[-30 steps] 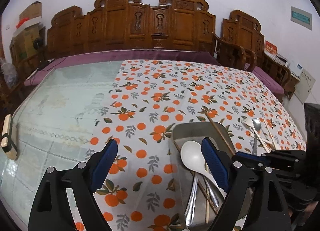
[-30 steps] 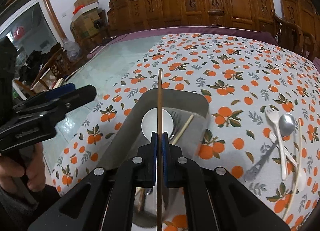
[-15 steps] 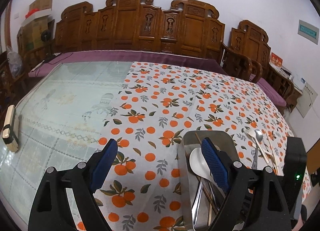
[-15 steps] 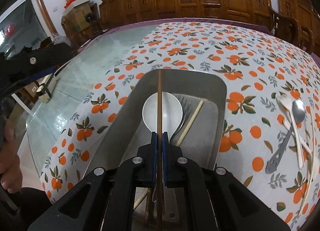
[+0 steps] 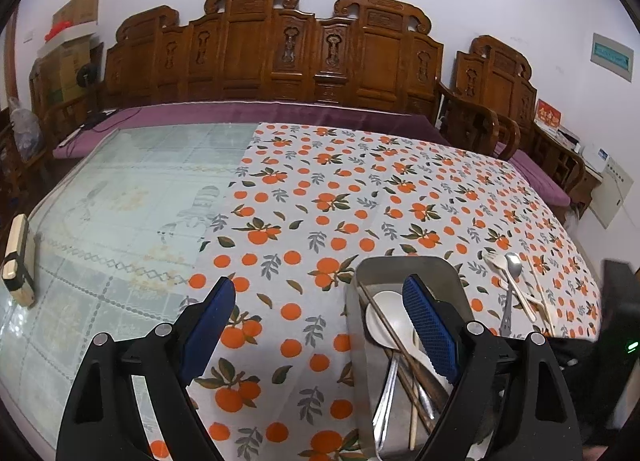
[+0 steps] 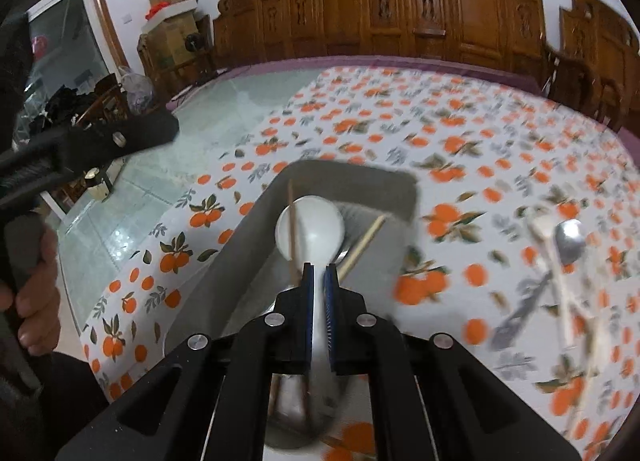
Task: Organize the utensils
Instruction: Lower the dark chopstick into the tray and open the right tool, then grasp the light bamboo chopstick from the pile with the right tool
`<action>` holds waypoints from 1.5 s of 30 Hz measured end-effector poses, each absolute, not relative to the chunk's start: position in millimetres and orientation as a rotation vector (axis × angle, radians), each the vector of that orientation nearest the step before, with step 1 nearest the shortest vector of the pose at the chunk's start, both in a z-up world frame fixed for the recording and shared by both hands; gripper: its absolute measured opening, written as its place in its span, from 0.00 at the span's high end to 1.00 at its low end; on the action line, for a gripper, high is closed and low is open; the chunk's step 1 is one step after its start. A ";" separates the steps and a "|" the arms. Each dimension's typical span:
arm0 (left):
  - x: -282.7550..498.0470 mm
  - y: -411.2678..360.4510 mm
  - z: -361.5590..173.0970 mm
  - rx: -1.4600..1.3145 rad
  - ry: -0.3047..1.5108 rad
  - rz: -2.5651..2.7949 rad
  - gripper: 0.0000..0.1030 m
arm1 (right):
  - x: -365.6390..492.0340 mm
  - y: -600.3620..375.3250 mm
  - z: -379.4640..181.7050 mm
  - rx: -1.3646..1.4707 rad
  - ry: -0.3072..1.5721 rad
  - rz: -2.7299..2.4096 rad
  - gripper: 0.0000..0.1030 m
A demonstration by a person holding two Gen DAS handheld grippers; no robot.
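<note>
Orange-print tablecloth [image 5: 320,197] covers the right part of a glass-topped table [image 5: 132,189], carved wooden bench [image 5: 280,49] behind; my left gripper [image 5: 318,315] hangs wide open over the cloth, holding nothing; metal tray [image 5: 362,373] sits at its right finger with white spoon [image 5: 386,321], dark chopstick [image 6: 292,229] and pale chopstick [image 6: 362,247] inside; right gripper [image 6: 319,275] jaws a narrow gap apart above the tray, apparently gripping nothing, view blurred; loose cutlery [image 5: 516,289] lies right of the tray.

Brown chopstick [image 6: 292,233] lies across white spoon [image 6: 316,225]
</note>
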State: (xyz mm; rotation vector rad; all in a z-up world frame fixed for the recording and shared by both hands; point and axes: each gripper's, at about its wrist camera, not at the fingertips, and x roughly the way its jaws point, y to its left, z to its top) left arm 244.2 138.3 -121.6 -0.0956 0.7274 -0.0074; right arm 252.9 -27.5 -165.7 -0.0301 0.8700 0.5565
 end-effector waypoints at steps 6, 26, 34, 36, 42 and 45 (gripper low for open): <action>244.9 121.4 -124.3 -0.073 0.737 -0.031 0.20 | 241.8 -77.4 -138.2 -0.064 0.789 0.480 0.77; 243.3 39.1 -131.3 0.035 0.751 -0.184 0.20 | 255.7 -223.3 -153.6 -0.100 0.803 0.146 0.44; 242.0 22.2 -138.0 0.034 0.761 -0.223 0.16 | 276.5 -249.9 -178.7 -0.126 0.856 0.123 0.44; 240.5 19.2 -138.0 0.030 0.750 -0.233 0.07 | 283.8 -256.2 -183.7 -0.099 0.863 0.136 0.44; 236.0 8.3 -139.4 0.056 0.742 -0.239 0.07 | 305.7 -260.2 -204.3 -0.017 0.909 0.212 0.61; 234.1 3.9 -138.5 0.057 0.741 -0.242 0.07 | 310.4 -253.0 -206.9 0.018 0.919 0.275 0.64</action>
